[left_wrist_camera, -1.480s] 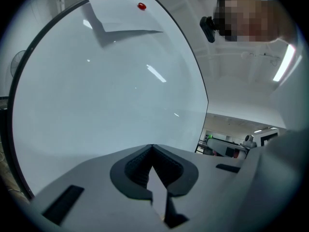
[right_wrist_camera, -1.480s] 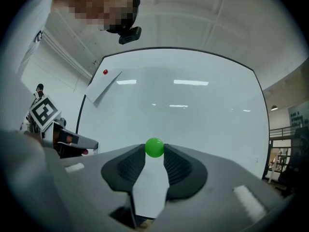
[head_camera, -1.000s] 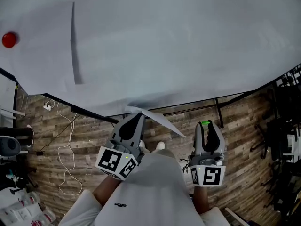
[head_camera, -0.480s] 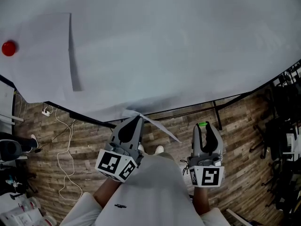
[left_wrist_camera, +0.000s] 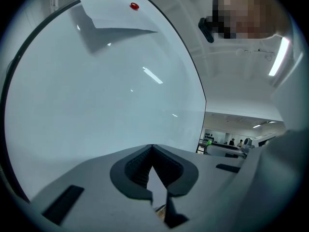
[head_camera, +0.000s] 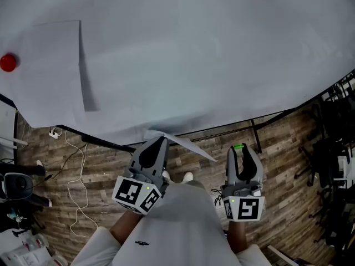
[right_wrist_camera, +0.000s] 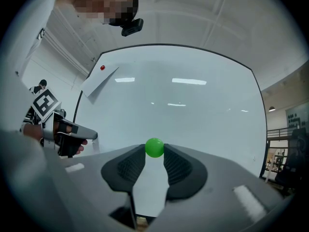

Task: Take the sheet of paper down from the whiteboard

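Observation:
A white sheet of paper (head_camera: 188, 144) sticks out edge-on to the right of my left gripper (head_camera: 161, 138), whose jaws are shut on its corner just below the whiteboard (head_camera: 211, 54). In the left gripper view the jaws (left_wrist_camera: 152, 147) meet with no gap. My right gripper (head_camera: 242, 147) is shut on a green magnet (right_wrist_camera: 154, 147), held a little off the board. Another sheet (head_camera: 50, 65) stays on the board at the left under a red magnet (head_camera: 8, 62); it also shows in the right gripper view (right_wrist_camera: 99, 83).
The board's lower frame and stand (head_camera: 258, 132) run just ahead of both grippers. A white cable (head_camera: 77, 170) lies on the wooden floor at the left. Dark chairs and a rack (head_camera: 338, 165) crowd the right edge.
Both grippers keep their places and grips. The pinned sheet and red magnet sit slightly lower in the head view, as the camera shifted.

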The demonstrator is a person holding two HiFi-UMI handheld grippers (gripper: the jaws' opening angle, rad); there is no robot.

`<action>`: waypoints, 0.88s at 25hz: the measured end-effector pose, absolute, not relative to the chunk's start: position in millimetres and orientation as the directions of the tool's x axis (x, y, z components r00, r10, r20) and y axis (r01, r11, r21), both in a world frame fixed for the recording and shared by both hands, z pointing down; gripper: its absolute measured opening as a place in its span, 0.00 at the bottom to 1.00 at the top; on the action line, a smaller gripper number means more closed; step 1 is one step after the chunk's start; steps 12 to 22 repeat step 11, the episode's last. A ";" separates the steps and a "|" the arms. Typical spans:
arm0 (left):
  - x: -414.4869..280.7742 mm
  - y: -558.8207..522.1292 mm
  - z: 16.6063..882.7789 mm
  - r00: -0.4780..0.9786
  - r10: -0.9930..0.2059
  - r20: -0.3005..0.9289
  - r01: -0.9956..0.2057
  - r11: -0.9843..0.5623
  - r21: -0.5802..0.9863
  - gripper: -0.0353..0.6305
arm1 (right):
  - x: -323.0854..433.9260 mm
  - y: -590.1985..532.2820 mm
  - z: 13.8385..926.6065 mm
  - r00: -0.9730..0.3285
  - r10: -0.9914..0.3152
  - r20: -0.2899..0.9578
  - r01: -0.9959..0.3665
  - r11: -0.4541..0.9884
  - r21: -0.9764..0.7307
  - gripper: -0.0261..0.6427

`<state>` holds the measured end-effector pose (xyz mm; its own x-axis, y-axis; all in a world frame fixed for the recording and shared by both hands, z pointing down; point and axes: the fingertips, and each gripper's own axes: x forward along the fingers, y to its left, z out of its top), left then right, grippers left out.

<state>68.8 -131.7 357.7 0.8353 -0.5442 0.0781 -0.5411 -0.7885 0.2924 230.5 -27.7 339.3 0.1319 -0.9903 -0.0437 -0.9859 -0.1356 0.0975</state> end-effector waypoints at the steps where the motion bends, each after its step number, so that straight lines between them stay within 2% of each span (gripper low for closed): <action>1: 69.0 -132.2 357.9 0.835 -0.545 0.078 -0.541 -0.788 0.292 0.06 | 230.6 -28.0 338.8 0.131 -0.990 -0.045 -0.986 -0.135 0.098 0.23; 22: 60.9 -134.6 357.5 0.833 -0.548 0.079 -0.545 -0.785 0.294 0.06 | 219.7 -28.6 335.7 0.129 -0.991 -0.047 -0.985 -0.133 0.106 0.23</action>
